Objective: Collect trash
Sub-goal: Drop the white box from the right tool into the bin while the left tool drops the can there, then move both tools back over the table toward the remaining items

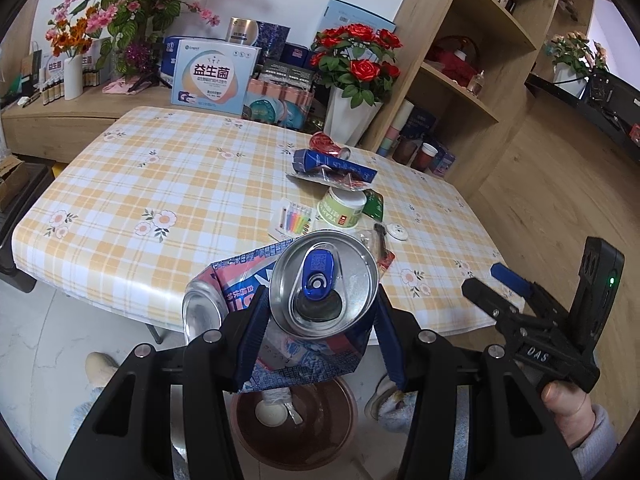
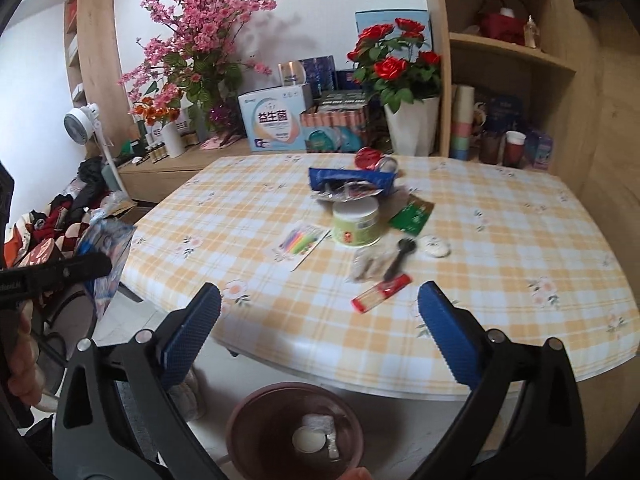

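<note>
Two hand-held grippers appear. The left hand-held gripper (image 1: 320, 316) is closed on one crushed drink can (image 1: 320, 280), its blue fingers (image 1: 256, 332) pressing the can's sides; the can is held in the air just off the near edge of the bench (image 1: 120, 184), directly above the bin (image 1: 296, 424). The right hand-held gripper (image 2: 320, 336) is wide open and holds nothing; it hangs at the bench's near edge, also above the bin.

One bin, a round brown tub on the floor below the bench's near edge, contains one white round lid (image 2: 307, 438) and some crumpled clear plastic beside it.

Trash on the bench, all on the half far from the left-hand edge:
- one green paper cup (image 2: 357, 226), near the middle;
- one blue carton (image 2: 352, 179), behind the cup, lying on clear wrapping;
- one red can (image 2: 370, 159), behind the carton, on its side;
- one green packet (image 2: 412, 218), just beside the cup;
- one card of coloured pens (image 2: 302, 240), on the cup's other side;
- one black plastic spoon (image 2: 396, 258), in front of the cup, lying on a clear bag;
- one red wrapper (image 2: 380, 294), nearest the bench's near edge;
- one small white disc (image 2: 434, 246), beside the spoon.
</note>
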`<state>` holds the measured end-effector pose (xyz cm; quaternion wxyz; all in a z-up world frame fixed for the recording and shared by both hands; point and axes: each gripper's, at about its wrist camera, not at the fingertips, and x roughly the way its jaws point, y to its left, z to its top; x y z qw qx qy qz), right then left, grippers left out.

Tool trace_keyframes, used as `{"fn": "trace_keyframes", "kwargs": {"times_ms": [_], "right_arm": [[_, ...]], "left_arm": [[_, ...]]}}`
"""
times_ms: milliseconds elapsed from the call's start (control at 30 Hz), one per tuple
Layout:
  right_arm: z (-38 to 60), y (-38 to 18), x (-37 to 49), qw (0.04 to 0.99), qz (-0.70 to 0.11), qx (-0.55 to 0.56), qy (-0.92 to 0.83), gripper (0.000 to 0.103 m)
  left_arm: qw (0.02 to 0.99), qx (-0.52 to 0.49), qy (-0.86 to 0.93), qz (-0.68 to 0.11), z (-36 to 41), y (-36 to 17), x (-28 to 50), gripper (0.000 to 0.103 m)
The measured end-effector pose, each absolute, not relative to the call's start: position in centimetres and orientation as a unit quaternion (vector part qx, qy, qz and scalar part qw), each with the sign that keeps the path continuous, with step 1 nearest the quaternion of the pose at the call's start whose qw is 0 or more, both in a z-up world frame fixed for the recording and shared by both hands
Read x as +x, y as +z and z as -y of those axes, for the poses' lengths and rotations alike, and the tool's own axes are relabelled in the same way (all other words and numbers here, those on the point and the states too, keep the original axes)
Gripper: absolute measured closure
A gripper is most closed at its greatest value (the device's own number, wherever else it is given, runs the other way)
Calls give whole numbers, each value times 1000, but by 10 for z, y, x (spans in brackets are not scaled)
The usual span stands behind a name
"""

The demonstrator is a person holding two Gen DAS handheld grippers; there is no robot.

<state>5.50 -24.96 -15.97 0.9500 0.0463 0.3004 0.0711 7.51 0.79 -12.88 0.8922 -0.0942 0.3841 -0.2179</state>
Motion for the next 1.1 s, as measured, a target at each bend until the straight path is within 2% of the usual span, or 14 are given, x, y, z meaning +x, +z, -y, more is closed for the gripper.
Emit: {"fn": "trace_keyframes", "kwargs": {"times_ms": [233,500,567,633,700,900,1100], "right_arm": [[273,-139,50,960,-267,58,57,6],[283,-138,48,961,-268,63,40,6],[284,-139,47,960,-269,64,39,6],[284,-140,47,960,-270,63,39,6],[283,-141,46,960,-271,62,37,6],[284,-143,45,959,-275,61,31,6],[285,-145,46,959,-278,58,25,6]], "left_arm": [[885,-88,-235,-393,5,-132,73,53],[876,-68,-263,-399,24,-132,65,53],[877,-61,-269,-393,27,-130,63,42],[882,-61,-273,-380,27,-125,59,22],[888,-59,-271,-368,26,-120,56,16],[911,-52,-217,-348,12,-113,60,6],[929,-53,-134,-340,-18,-115,73,6]]}}
